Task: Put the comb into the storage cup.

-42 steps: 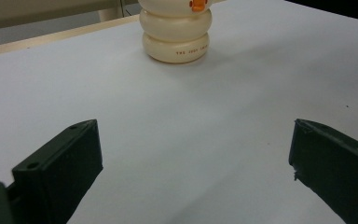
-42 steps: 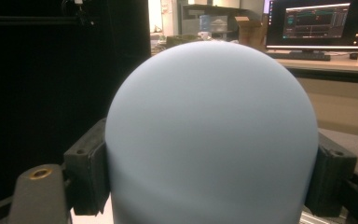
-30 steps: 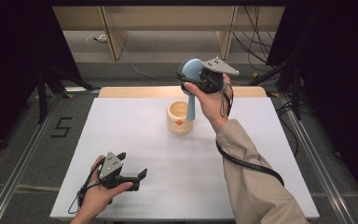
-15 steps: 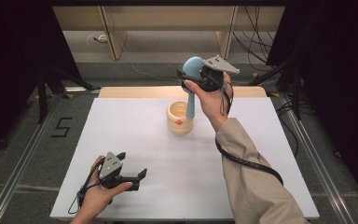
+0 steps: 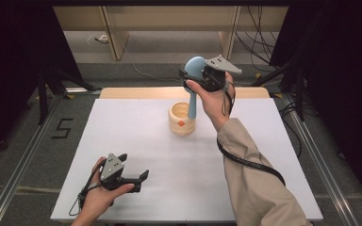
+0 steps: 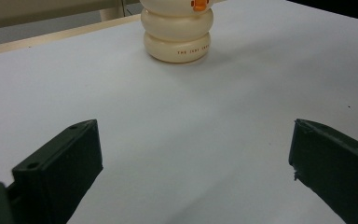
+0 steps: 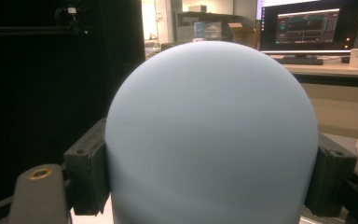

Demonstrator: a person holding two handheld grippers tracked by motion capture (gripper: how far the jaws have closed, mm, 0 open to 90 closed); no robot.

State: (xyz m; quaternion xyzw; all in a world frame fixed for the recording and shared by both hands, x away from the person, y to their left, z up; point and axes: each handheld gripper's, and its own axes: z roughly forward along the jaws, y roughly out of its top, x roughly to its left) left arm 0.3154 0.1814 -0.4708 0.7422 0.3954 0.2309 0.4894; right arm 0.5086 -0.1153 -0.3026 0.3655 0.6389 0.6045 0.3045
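Right gripper (image 5: 194,75) clamped on pestle (image 5: 194,70) head above far cup (image 5: 181,120); left gripper (image 5: 139,178) stood apart, near-left. Risk: round head could slip, tipping cup.

white counter (image 5: 122,141) with a pale wooden far edge, on grey floor (image 5: 23,155) marked with a black "5" (image 5: 62,128). wooden shelf legs (image 5: 115,37) and loose cables (image 5: 259,42) beyond, black curtains (image 5: 9,56) at both sides. lit monitor (image 7: 314,25) on a far desk.

The right gripper (image 5: 194,79) holds a pale blue round-headed tool (image 5: 194,70) upright, its handle dipping toward the cream cup (image 5: 181,123) on the white tabletop (image 5: 245,155). The left gripper (image 5: 139,178) rests near the front edge, fingers apart.
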